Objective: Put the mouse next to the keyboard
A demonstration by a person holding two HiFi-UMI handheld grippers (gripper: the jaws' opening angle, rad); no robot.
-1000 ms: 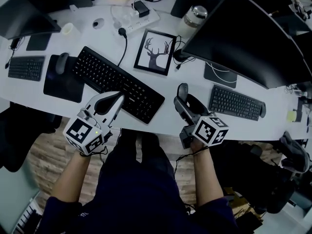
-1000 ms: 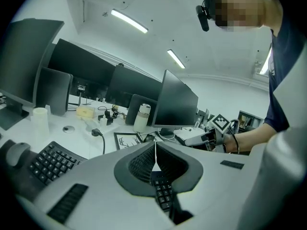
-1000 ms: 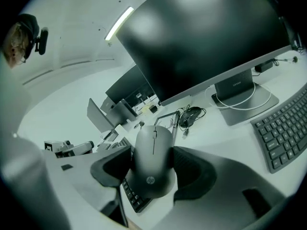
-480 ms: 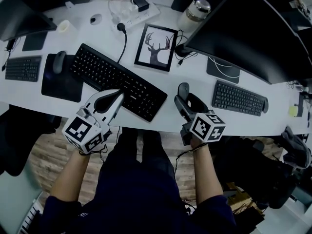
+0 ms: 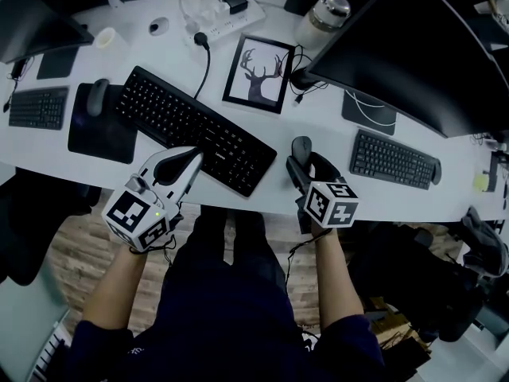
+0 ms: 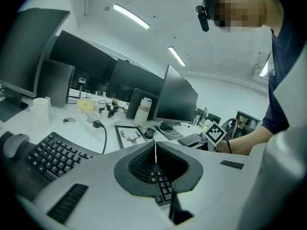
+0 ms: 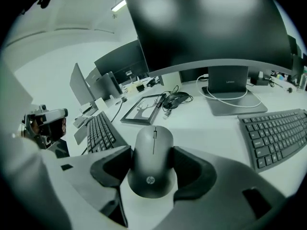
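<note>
A grey mouse (image 5: 300,146) (image 7: 152,159) sits between the jaws of my right gripper (image 5: 305,160) (image 7: 152,170), and both pads press on its sides. It hangs low over the white desk (image 5: 274,138), just right of the long black keyboard (image 5: 195,130) (image 7: 100,133); I cannot tell whether it touches the surface. My left gripper (image 5: 191,159) (image 6: 155,159) hovers over the keyboard's near edge, its pads closed together with nothing between them.
A framed deer picture (image 5: 256,74) lies behind the keyboard's right end. To the right are a small keyboard (image 5: 394,159) and a big monitor (image 5: 413,54) on its stand base (image 5: 368,111). A mouse pad (image 5: 99,130) with another mouse lies left.
My right gripper has sunk toward the desk with the mouse and rolled a little. The left gripper has stayed where it was.
</note>
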